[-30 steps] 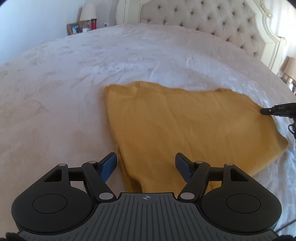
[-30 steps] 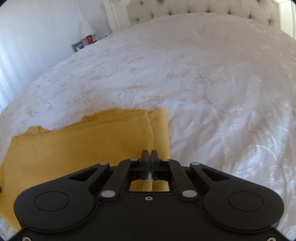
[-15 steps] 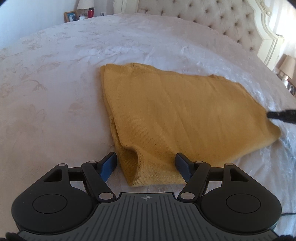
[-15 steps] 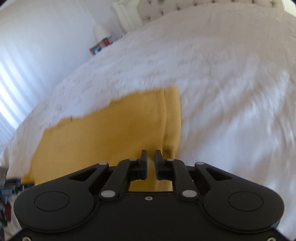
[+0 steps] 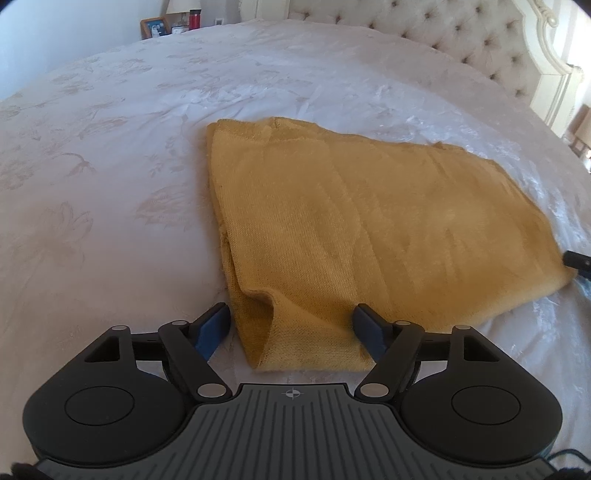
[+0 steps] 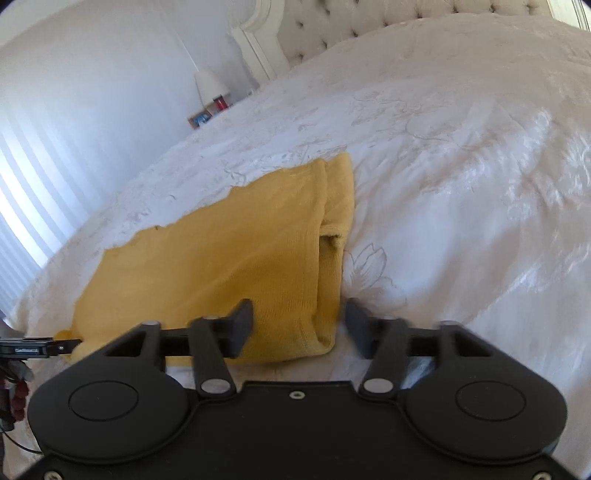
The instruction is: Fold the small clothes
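A mustard-yellow knitted garment [image 5: 369, 221] lies folded flat on the white flowered bedspread [image 5: 110, 166]. In the left wrist view my left gripper [image 5: 291, 326] hovers at its near narrow end. Its jaws are opening, the cloth's corner lies between the blue pads, and neither pad presses on it. In the right wrist view the garment [image 6: 221, 266] shows its doubled right edge. My right gripper [image 6: 299, 326] is at that corner, jaws opening, with the cloth loose between the fingers. The right gripper's tip [image 5: 576, 260] shows at the garment's far right corner.
A tufted cream headboard [image 5: 443, 33] stands behind the bed. Beside the bed are a lamp [image 6: 208, 83], a picture frame [image 5: 155, 26] and a red bottle [image 5: 194, 17]. White bedspread [image 6: 461, 184] spreads around the garment. The left gripper [image 6: 37, 349] shows at the left edge.
My right gripper, shut on the garment's edge a second ago, has let go and spread its jaws while drawing back. The garment has settled flat. The left gripper stays open.
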{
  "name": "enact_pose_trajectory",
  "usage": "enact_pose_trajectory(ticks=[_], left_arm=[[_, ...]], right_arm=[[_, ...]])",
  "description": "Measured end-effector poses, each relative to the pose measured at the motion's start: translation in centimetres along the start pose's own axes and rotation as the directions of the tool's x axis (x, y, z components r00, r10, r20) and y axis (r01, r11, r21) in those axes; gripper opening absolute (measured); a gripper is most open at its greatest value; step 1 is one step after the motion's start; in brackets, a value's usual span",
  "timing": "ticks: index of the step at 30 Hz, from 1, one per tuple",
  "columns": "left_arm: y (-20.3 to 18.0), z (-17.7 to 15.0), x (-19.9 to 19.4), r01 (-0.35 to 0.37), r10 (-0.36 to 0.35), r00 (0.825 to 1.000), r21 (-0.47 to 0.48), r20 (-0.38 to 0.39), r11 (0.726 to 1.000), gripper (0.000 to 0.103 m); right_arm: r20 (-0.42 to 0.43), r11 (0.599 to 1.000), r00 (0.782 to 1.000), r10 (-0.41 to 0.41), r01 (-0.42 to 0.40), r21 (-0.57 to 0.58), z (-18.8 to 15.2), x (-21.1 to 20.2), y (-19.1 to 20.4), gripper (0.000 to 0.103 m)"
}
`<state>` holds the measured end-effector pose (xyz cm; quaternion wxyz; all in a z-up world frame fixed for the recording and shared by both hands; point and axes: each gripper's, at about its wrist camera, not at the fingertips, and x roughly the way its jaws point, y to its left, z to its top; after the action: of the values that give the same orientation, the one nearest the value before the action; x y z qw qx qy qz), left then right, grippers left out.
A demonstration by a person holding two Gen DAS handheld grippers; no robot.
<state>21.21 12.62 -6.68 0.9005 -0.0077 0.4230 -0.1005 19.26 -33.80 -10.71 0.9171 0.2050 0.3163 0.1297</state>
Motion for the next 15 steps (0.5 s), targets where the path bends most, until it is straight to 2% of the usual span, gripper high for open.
enact_pose_trajectory(ticks=[2, 5, 8, 9, 10, 15], left_arm=[[-0.2, 0.1, 0.1, -0.015, 0.015, 1.0, -0.002, -0.006, 1.0, 0.075], [-0.6, 0.2, 0.4, -0.038, 0.038, 0.999, -0.005, -0.006, 0.999, 0.077], [-0.9, 0.1, 0.5, -0.058, 0.058, 0.998, -0.025, -0.001, 0.998, 0.079], [-1.0, 0.1, 0.5, -0.064, 0.064, 0.998, -0.028, 0.001, 0.998, 0.08], [-1.1, 0.1, 0.5, -0.071, 0.071, 0.997, -0.029, 0.0, 0.997, 0.08], [-2.2, 0.9, -0.3, -0.144, 0.144, 0.989, -0.005, 0.026, 0.99, 0.08]], right_arm=[[0.008, 1.0, 1.0, 0.013, -0.013, 0.007, -0.4, 0.0, -0.3, 0.061], [-0.01, 1.0, 1.0, 0.003, -0.003, 0.008, 0.4, 0.2, 0.0, 0.049], [-0.032, 1.0, 0.999, 0.001, -0.001, -0.023, 0.7, 0.7, 0.8, 0.035], [-0.042, 0.999, 0.999, -0.021, 0.019, -0.044, 0.7, 0.9, 1.1, 0.023], [-0.045, 0.998, 0.998, -0.035, 0.032, -0.061, 0.5, 1.1, 1.3, 0.018], [-0.018, 0.989, 0.996, -0.09, 0.087, -0.12, 1.1, -0.1, 1.9, 0.01]])
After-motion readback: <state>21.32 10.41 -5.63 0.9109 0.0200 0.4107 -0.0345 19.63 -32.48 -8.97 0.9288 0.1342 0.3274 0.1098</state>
